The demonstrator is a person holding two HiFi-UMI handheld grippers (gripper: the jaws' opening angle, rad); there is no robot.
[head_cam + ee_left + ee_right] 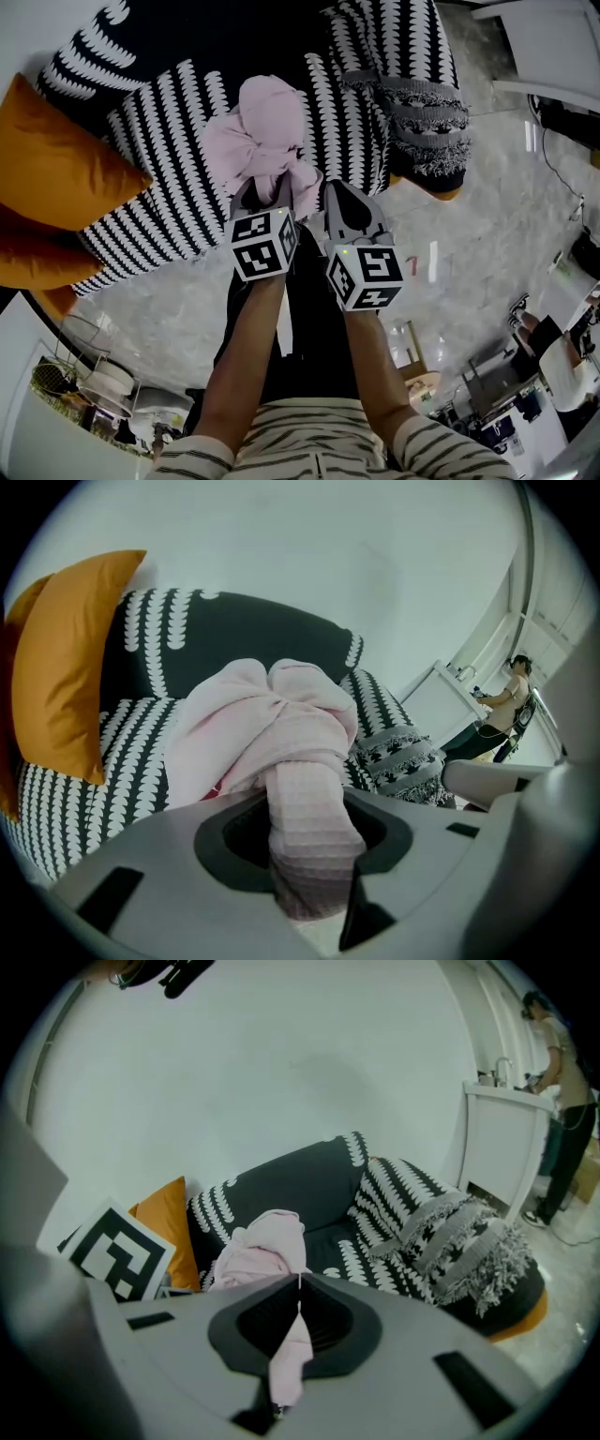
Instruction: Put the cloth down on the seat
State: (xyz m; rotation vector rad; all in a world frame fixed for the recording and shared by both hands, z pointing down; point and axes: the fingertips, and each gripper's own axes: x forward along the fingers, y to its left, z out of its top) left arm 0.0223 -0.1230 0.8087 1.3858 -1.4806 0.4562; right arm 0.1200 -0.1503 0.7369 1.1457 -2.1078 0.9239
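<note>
We hold the pink cloth [267,127] bunched over the front edge of the seat [159,122]. The left gripper [263,195] is clamped on a thick fold and the right gripper [339,202] pinches a thin one. Open room lies between the orange cushion [56,178] and the fringed cushion [417,122].

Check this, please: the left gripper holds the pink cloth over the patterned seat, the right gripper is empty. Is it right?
Not quite. The right gripper is not empty: the right gripper view shows it shut on a strip of the pink cloth too. The left gripper does hold the cloth over the patterned seat.
</note>
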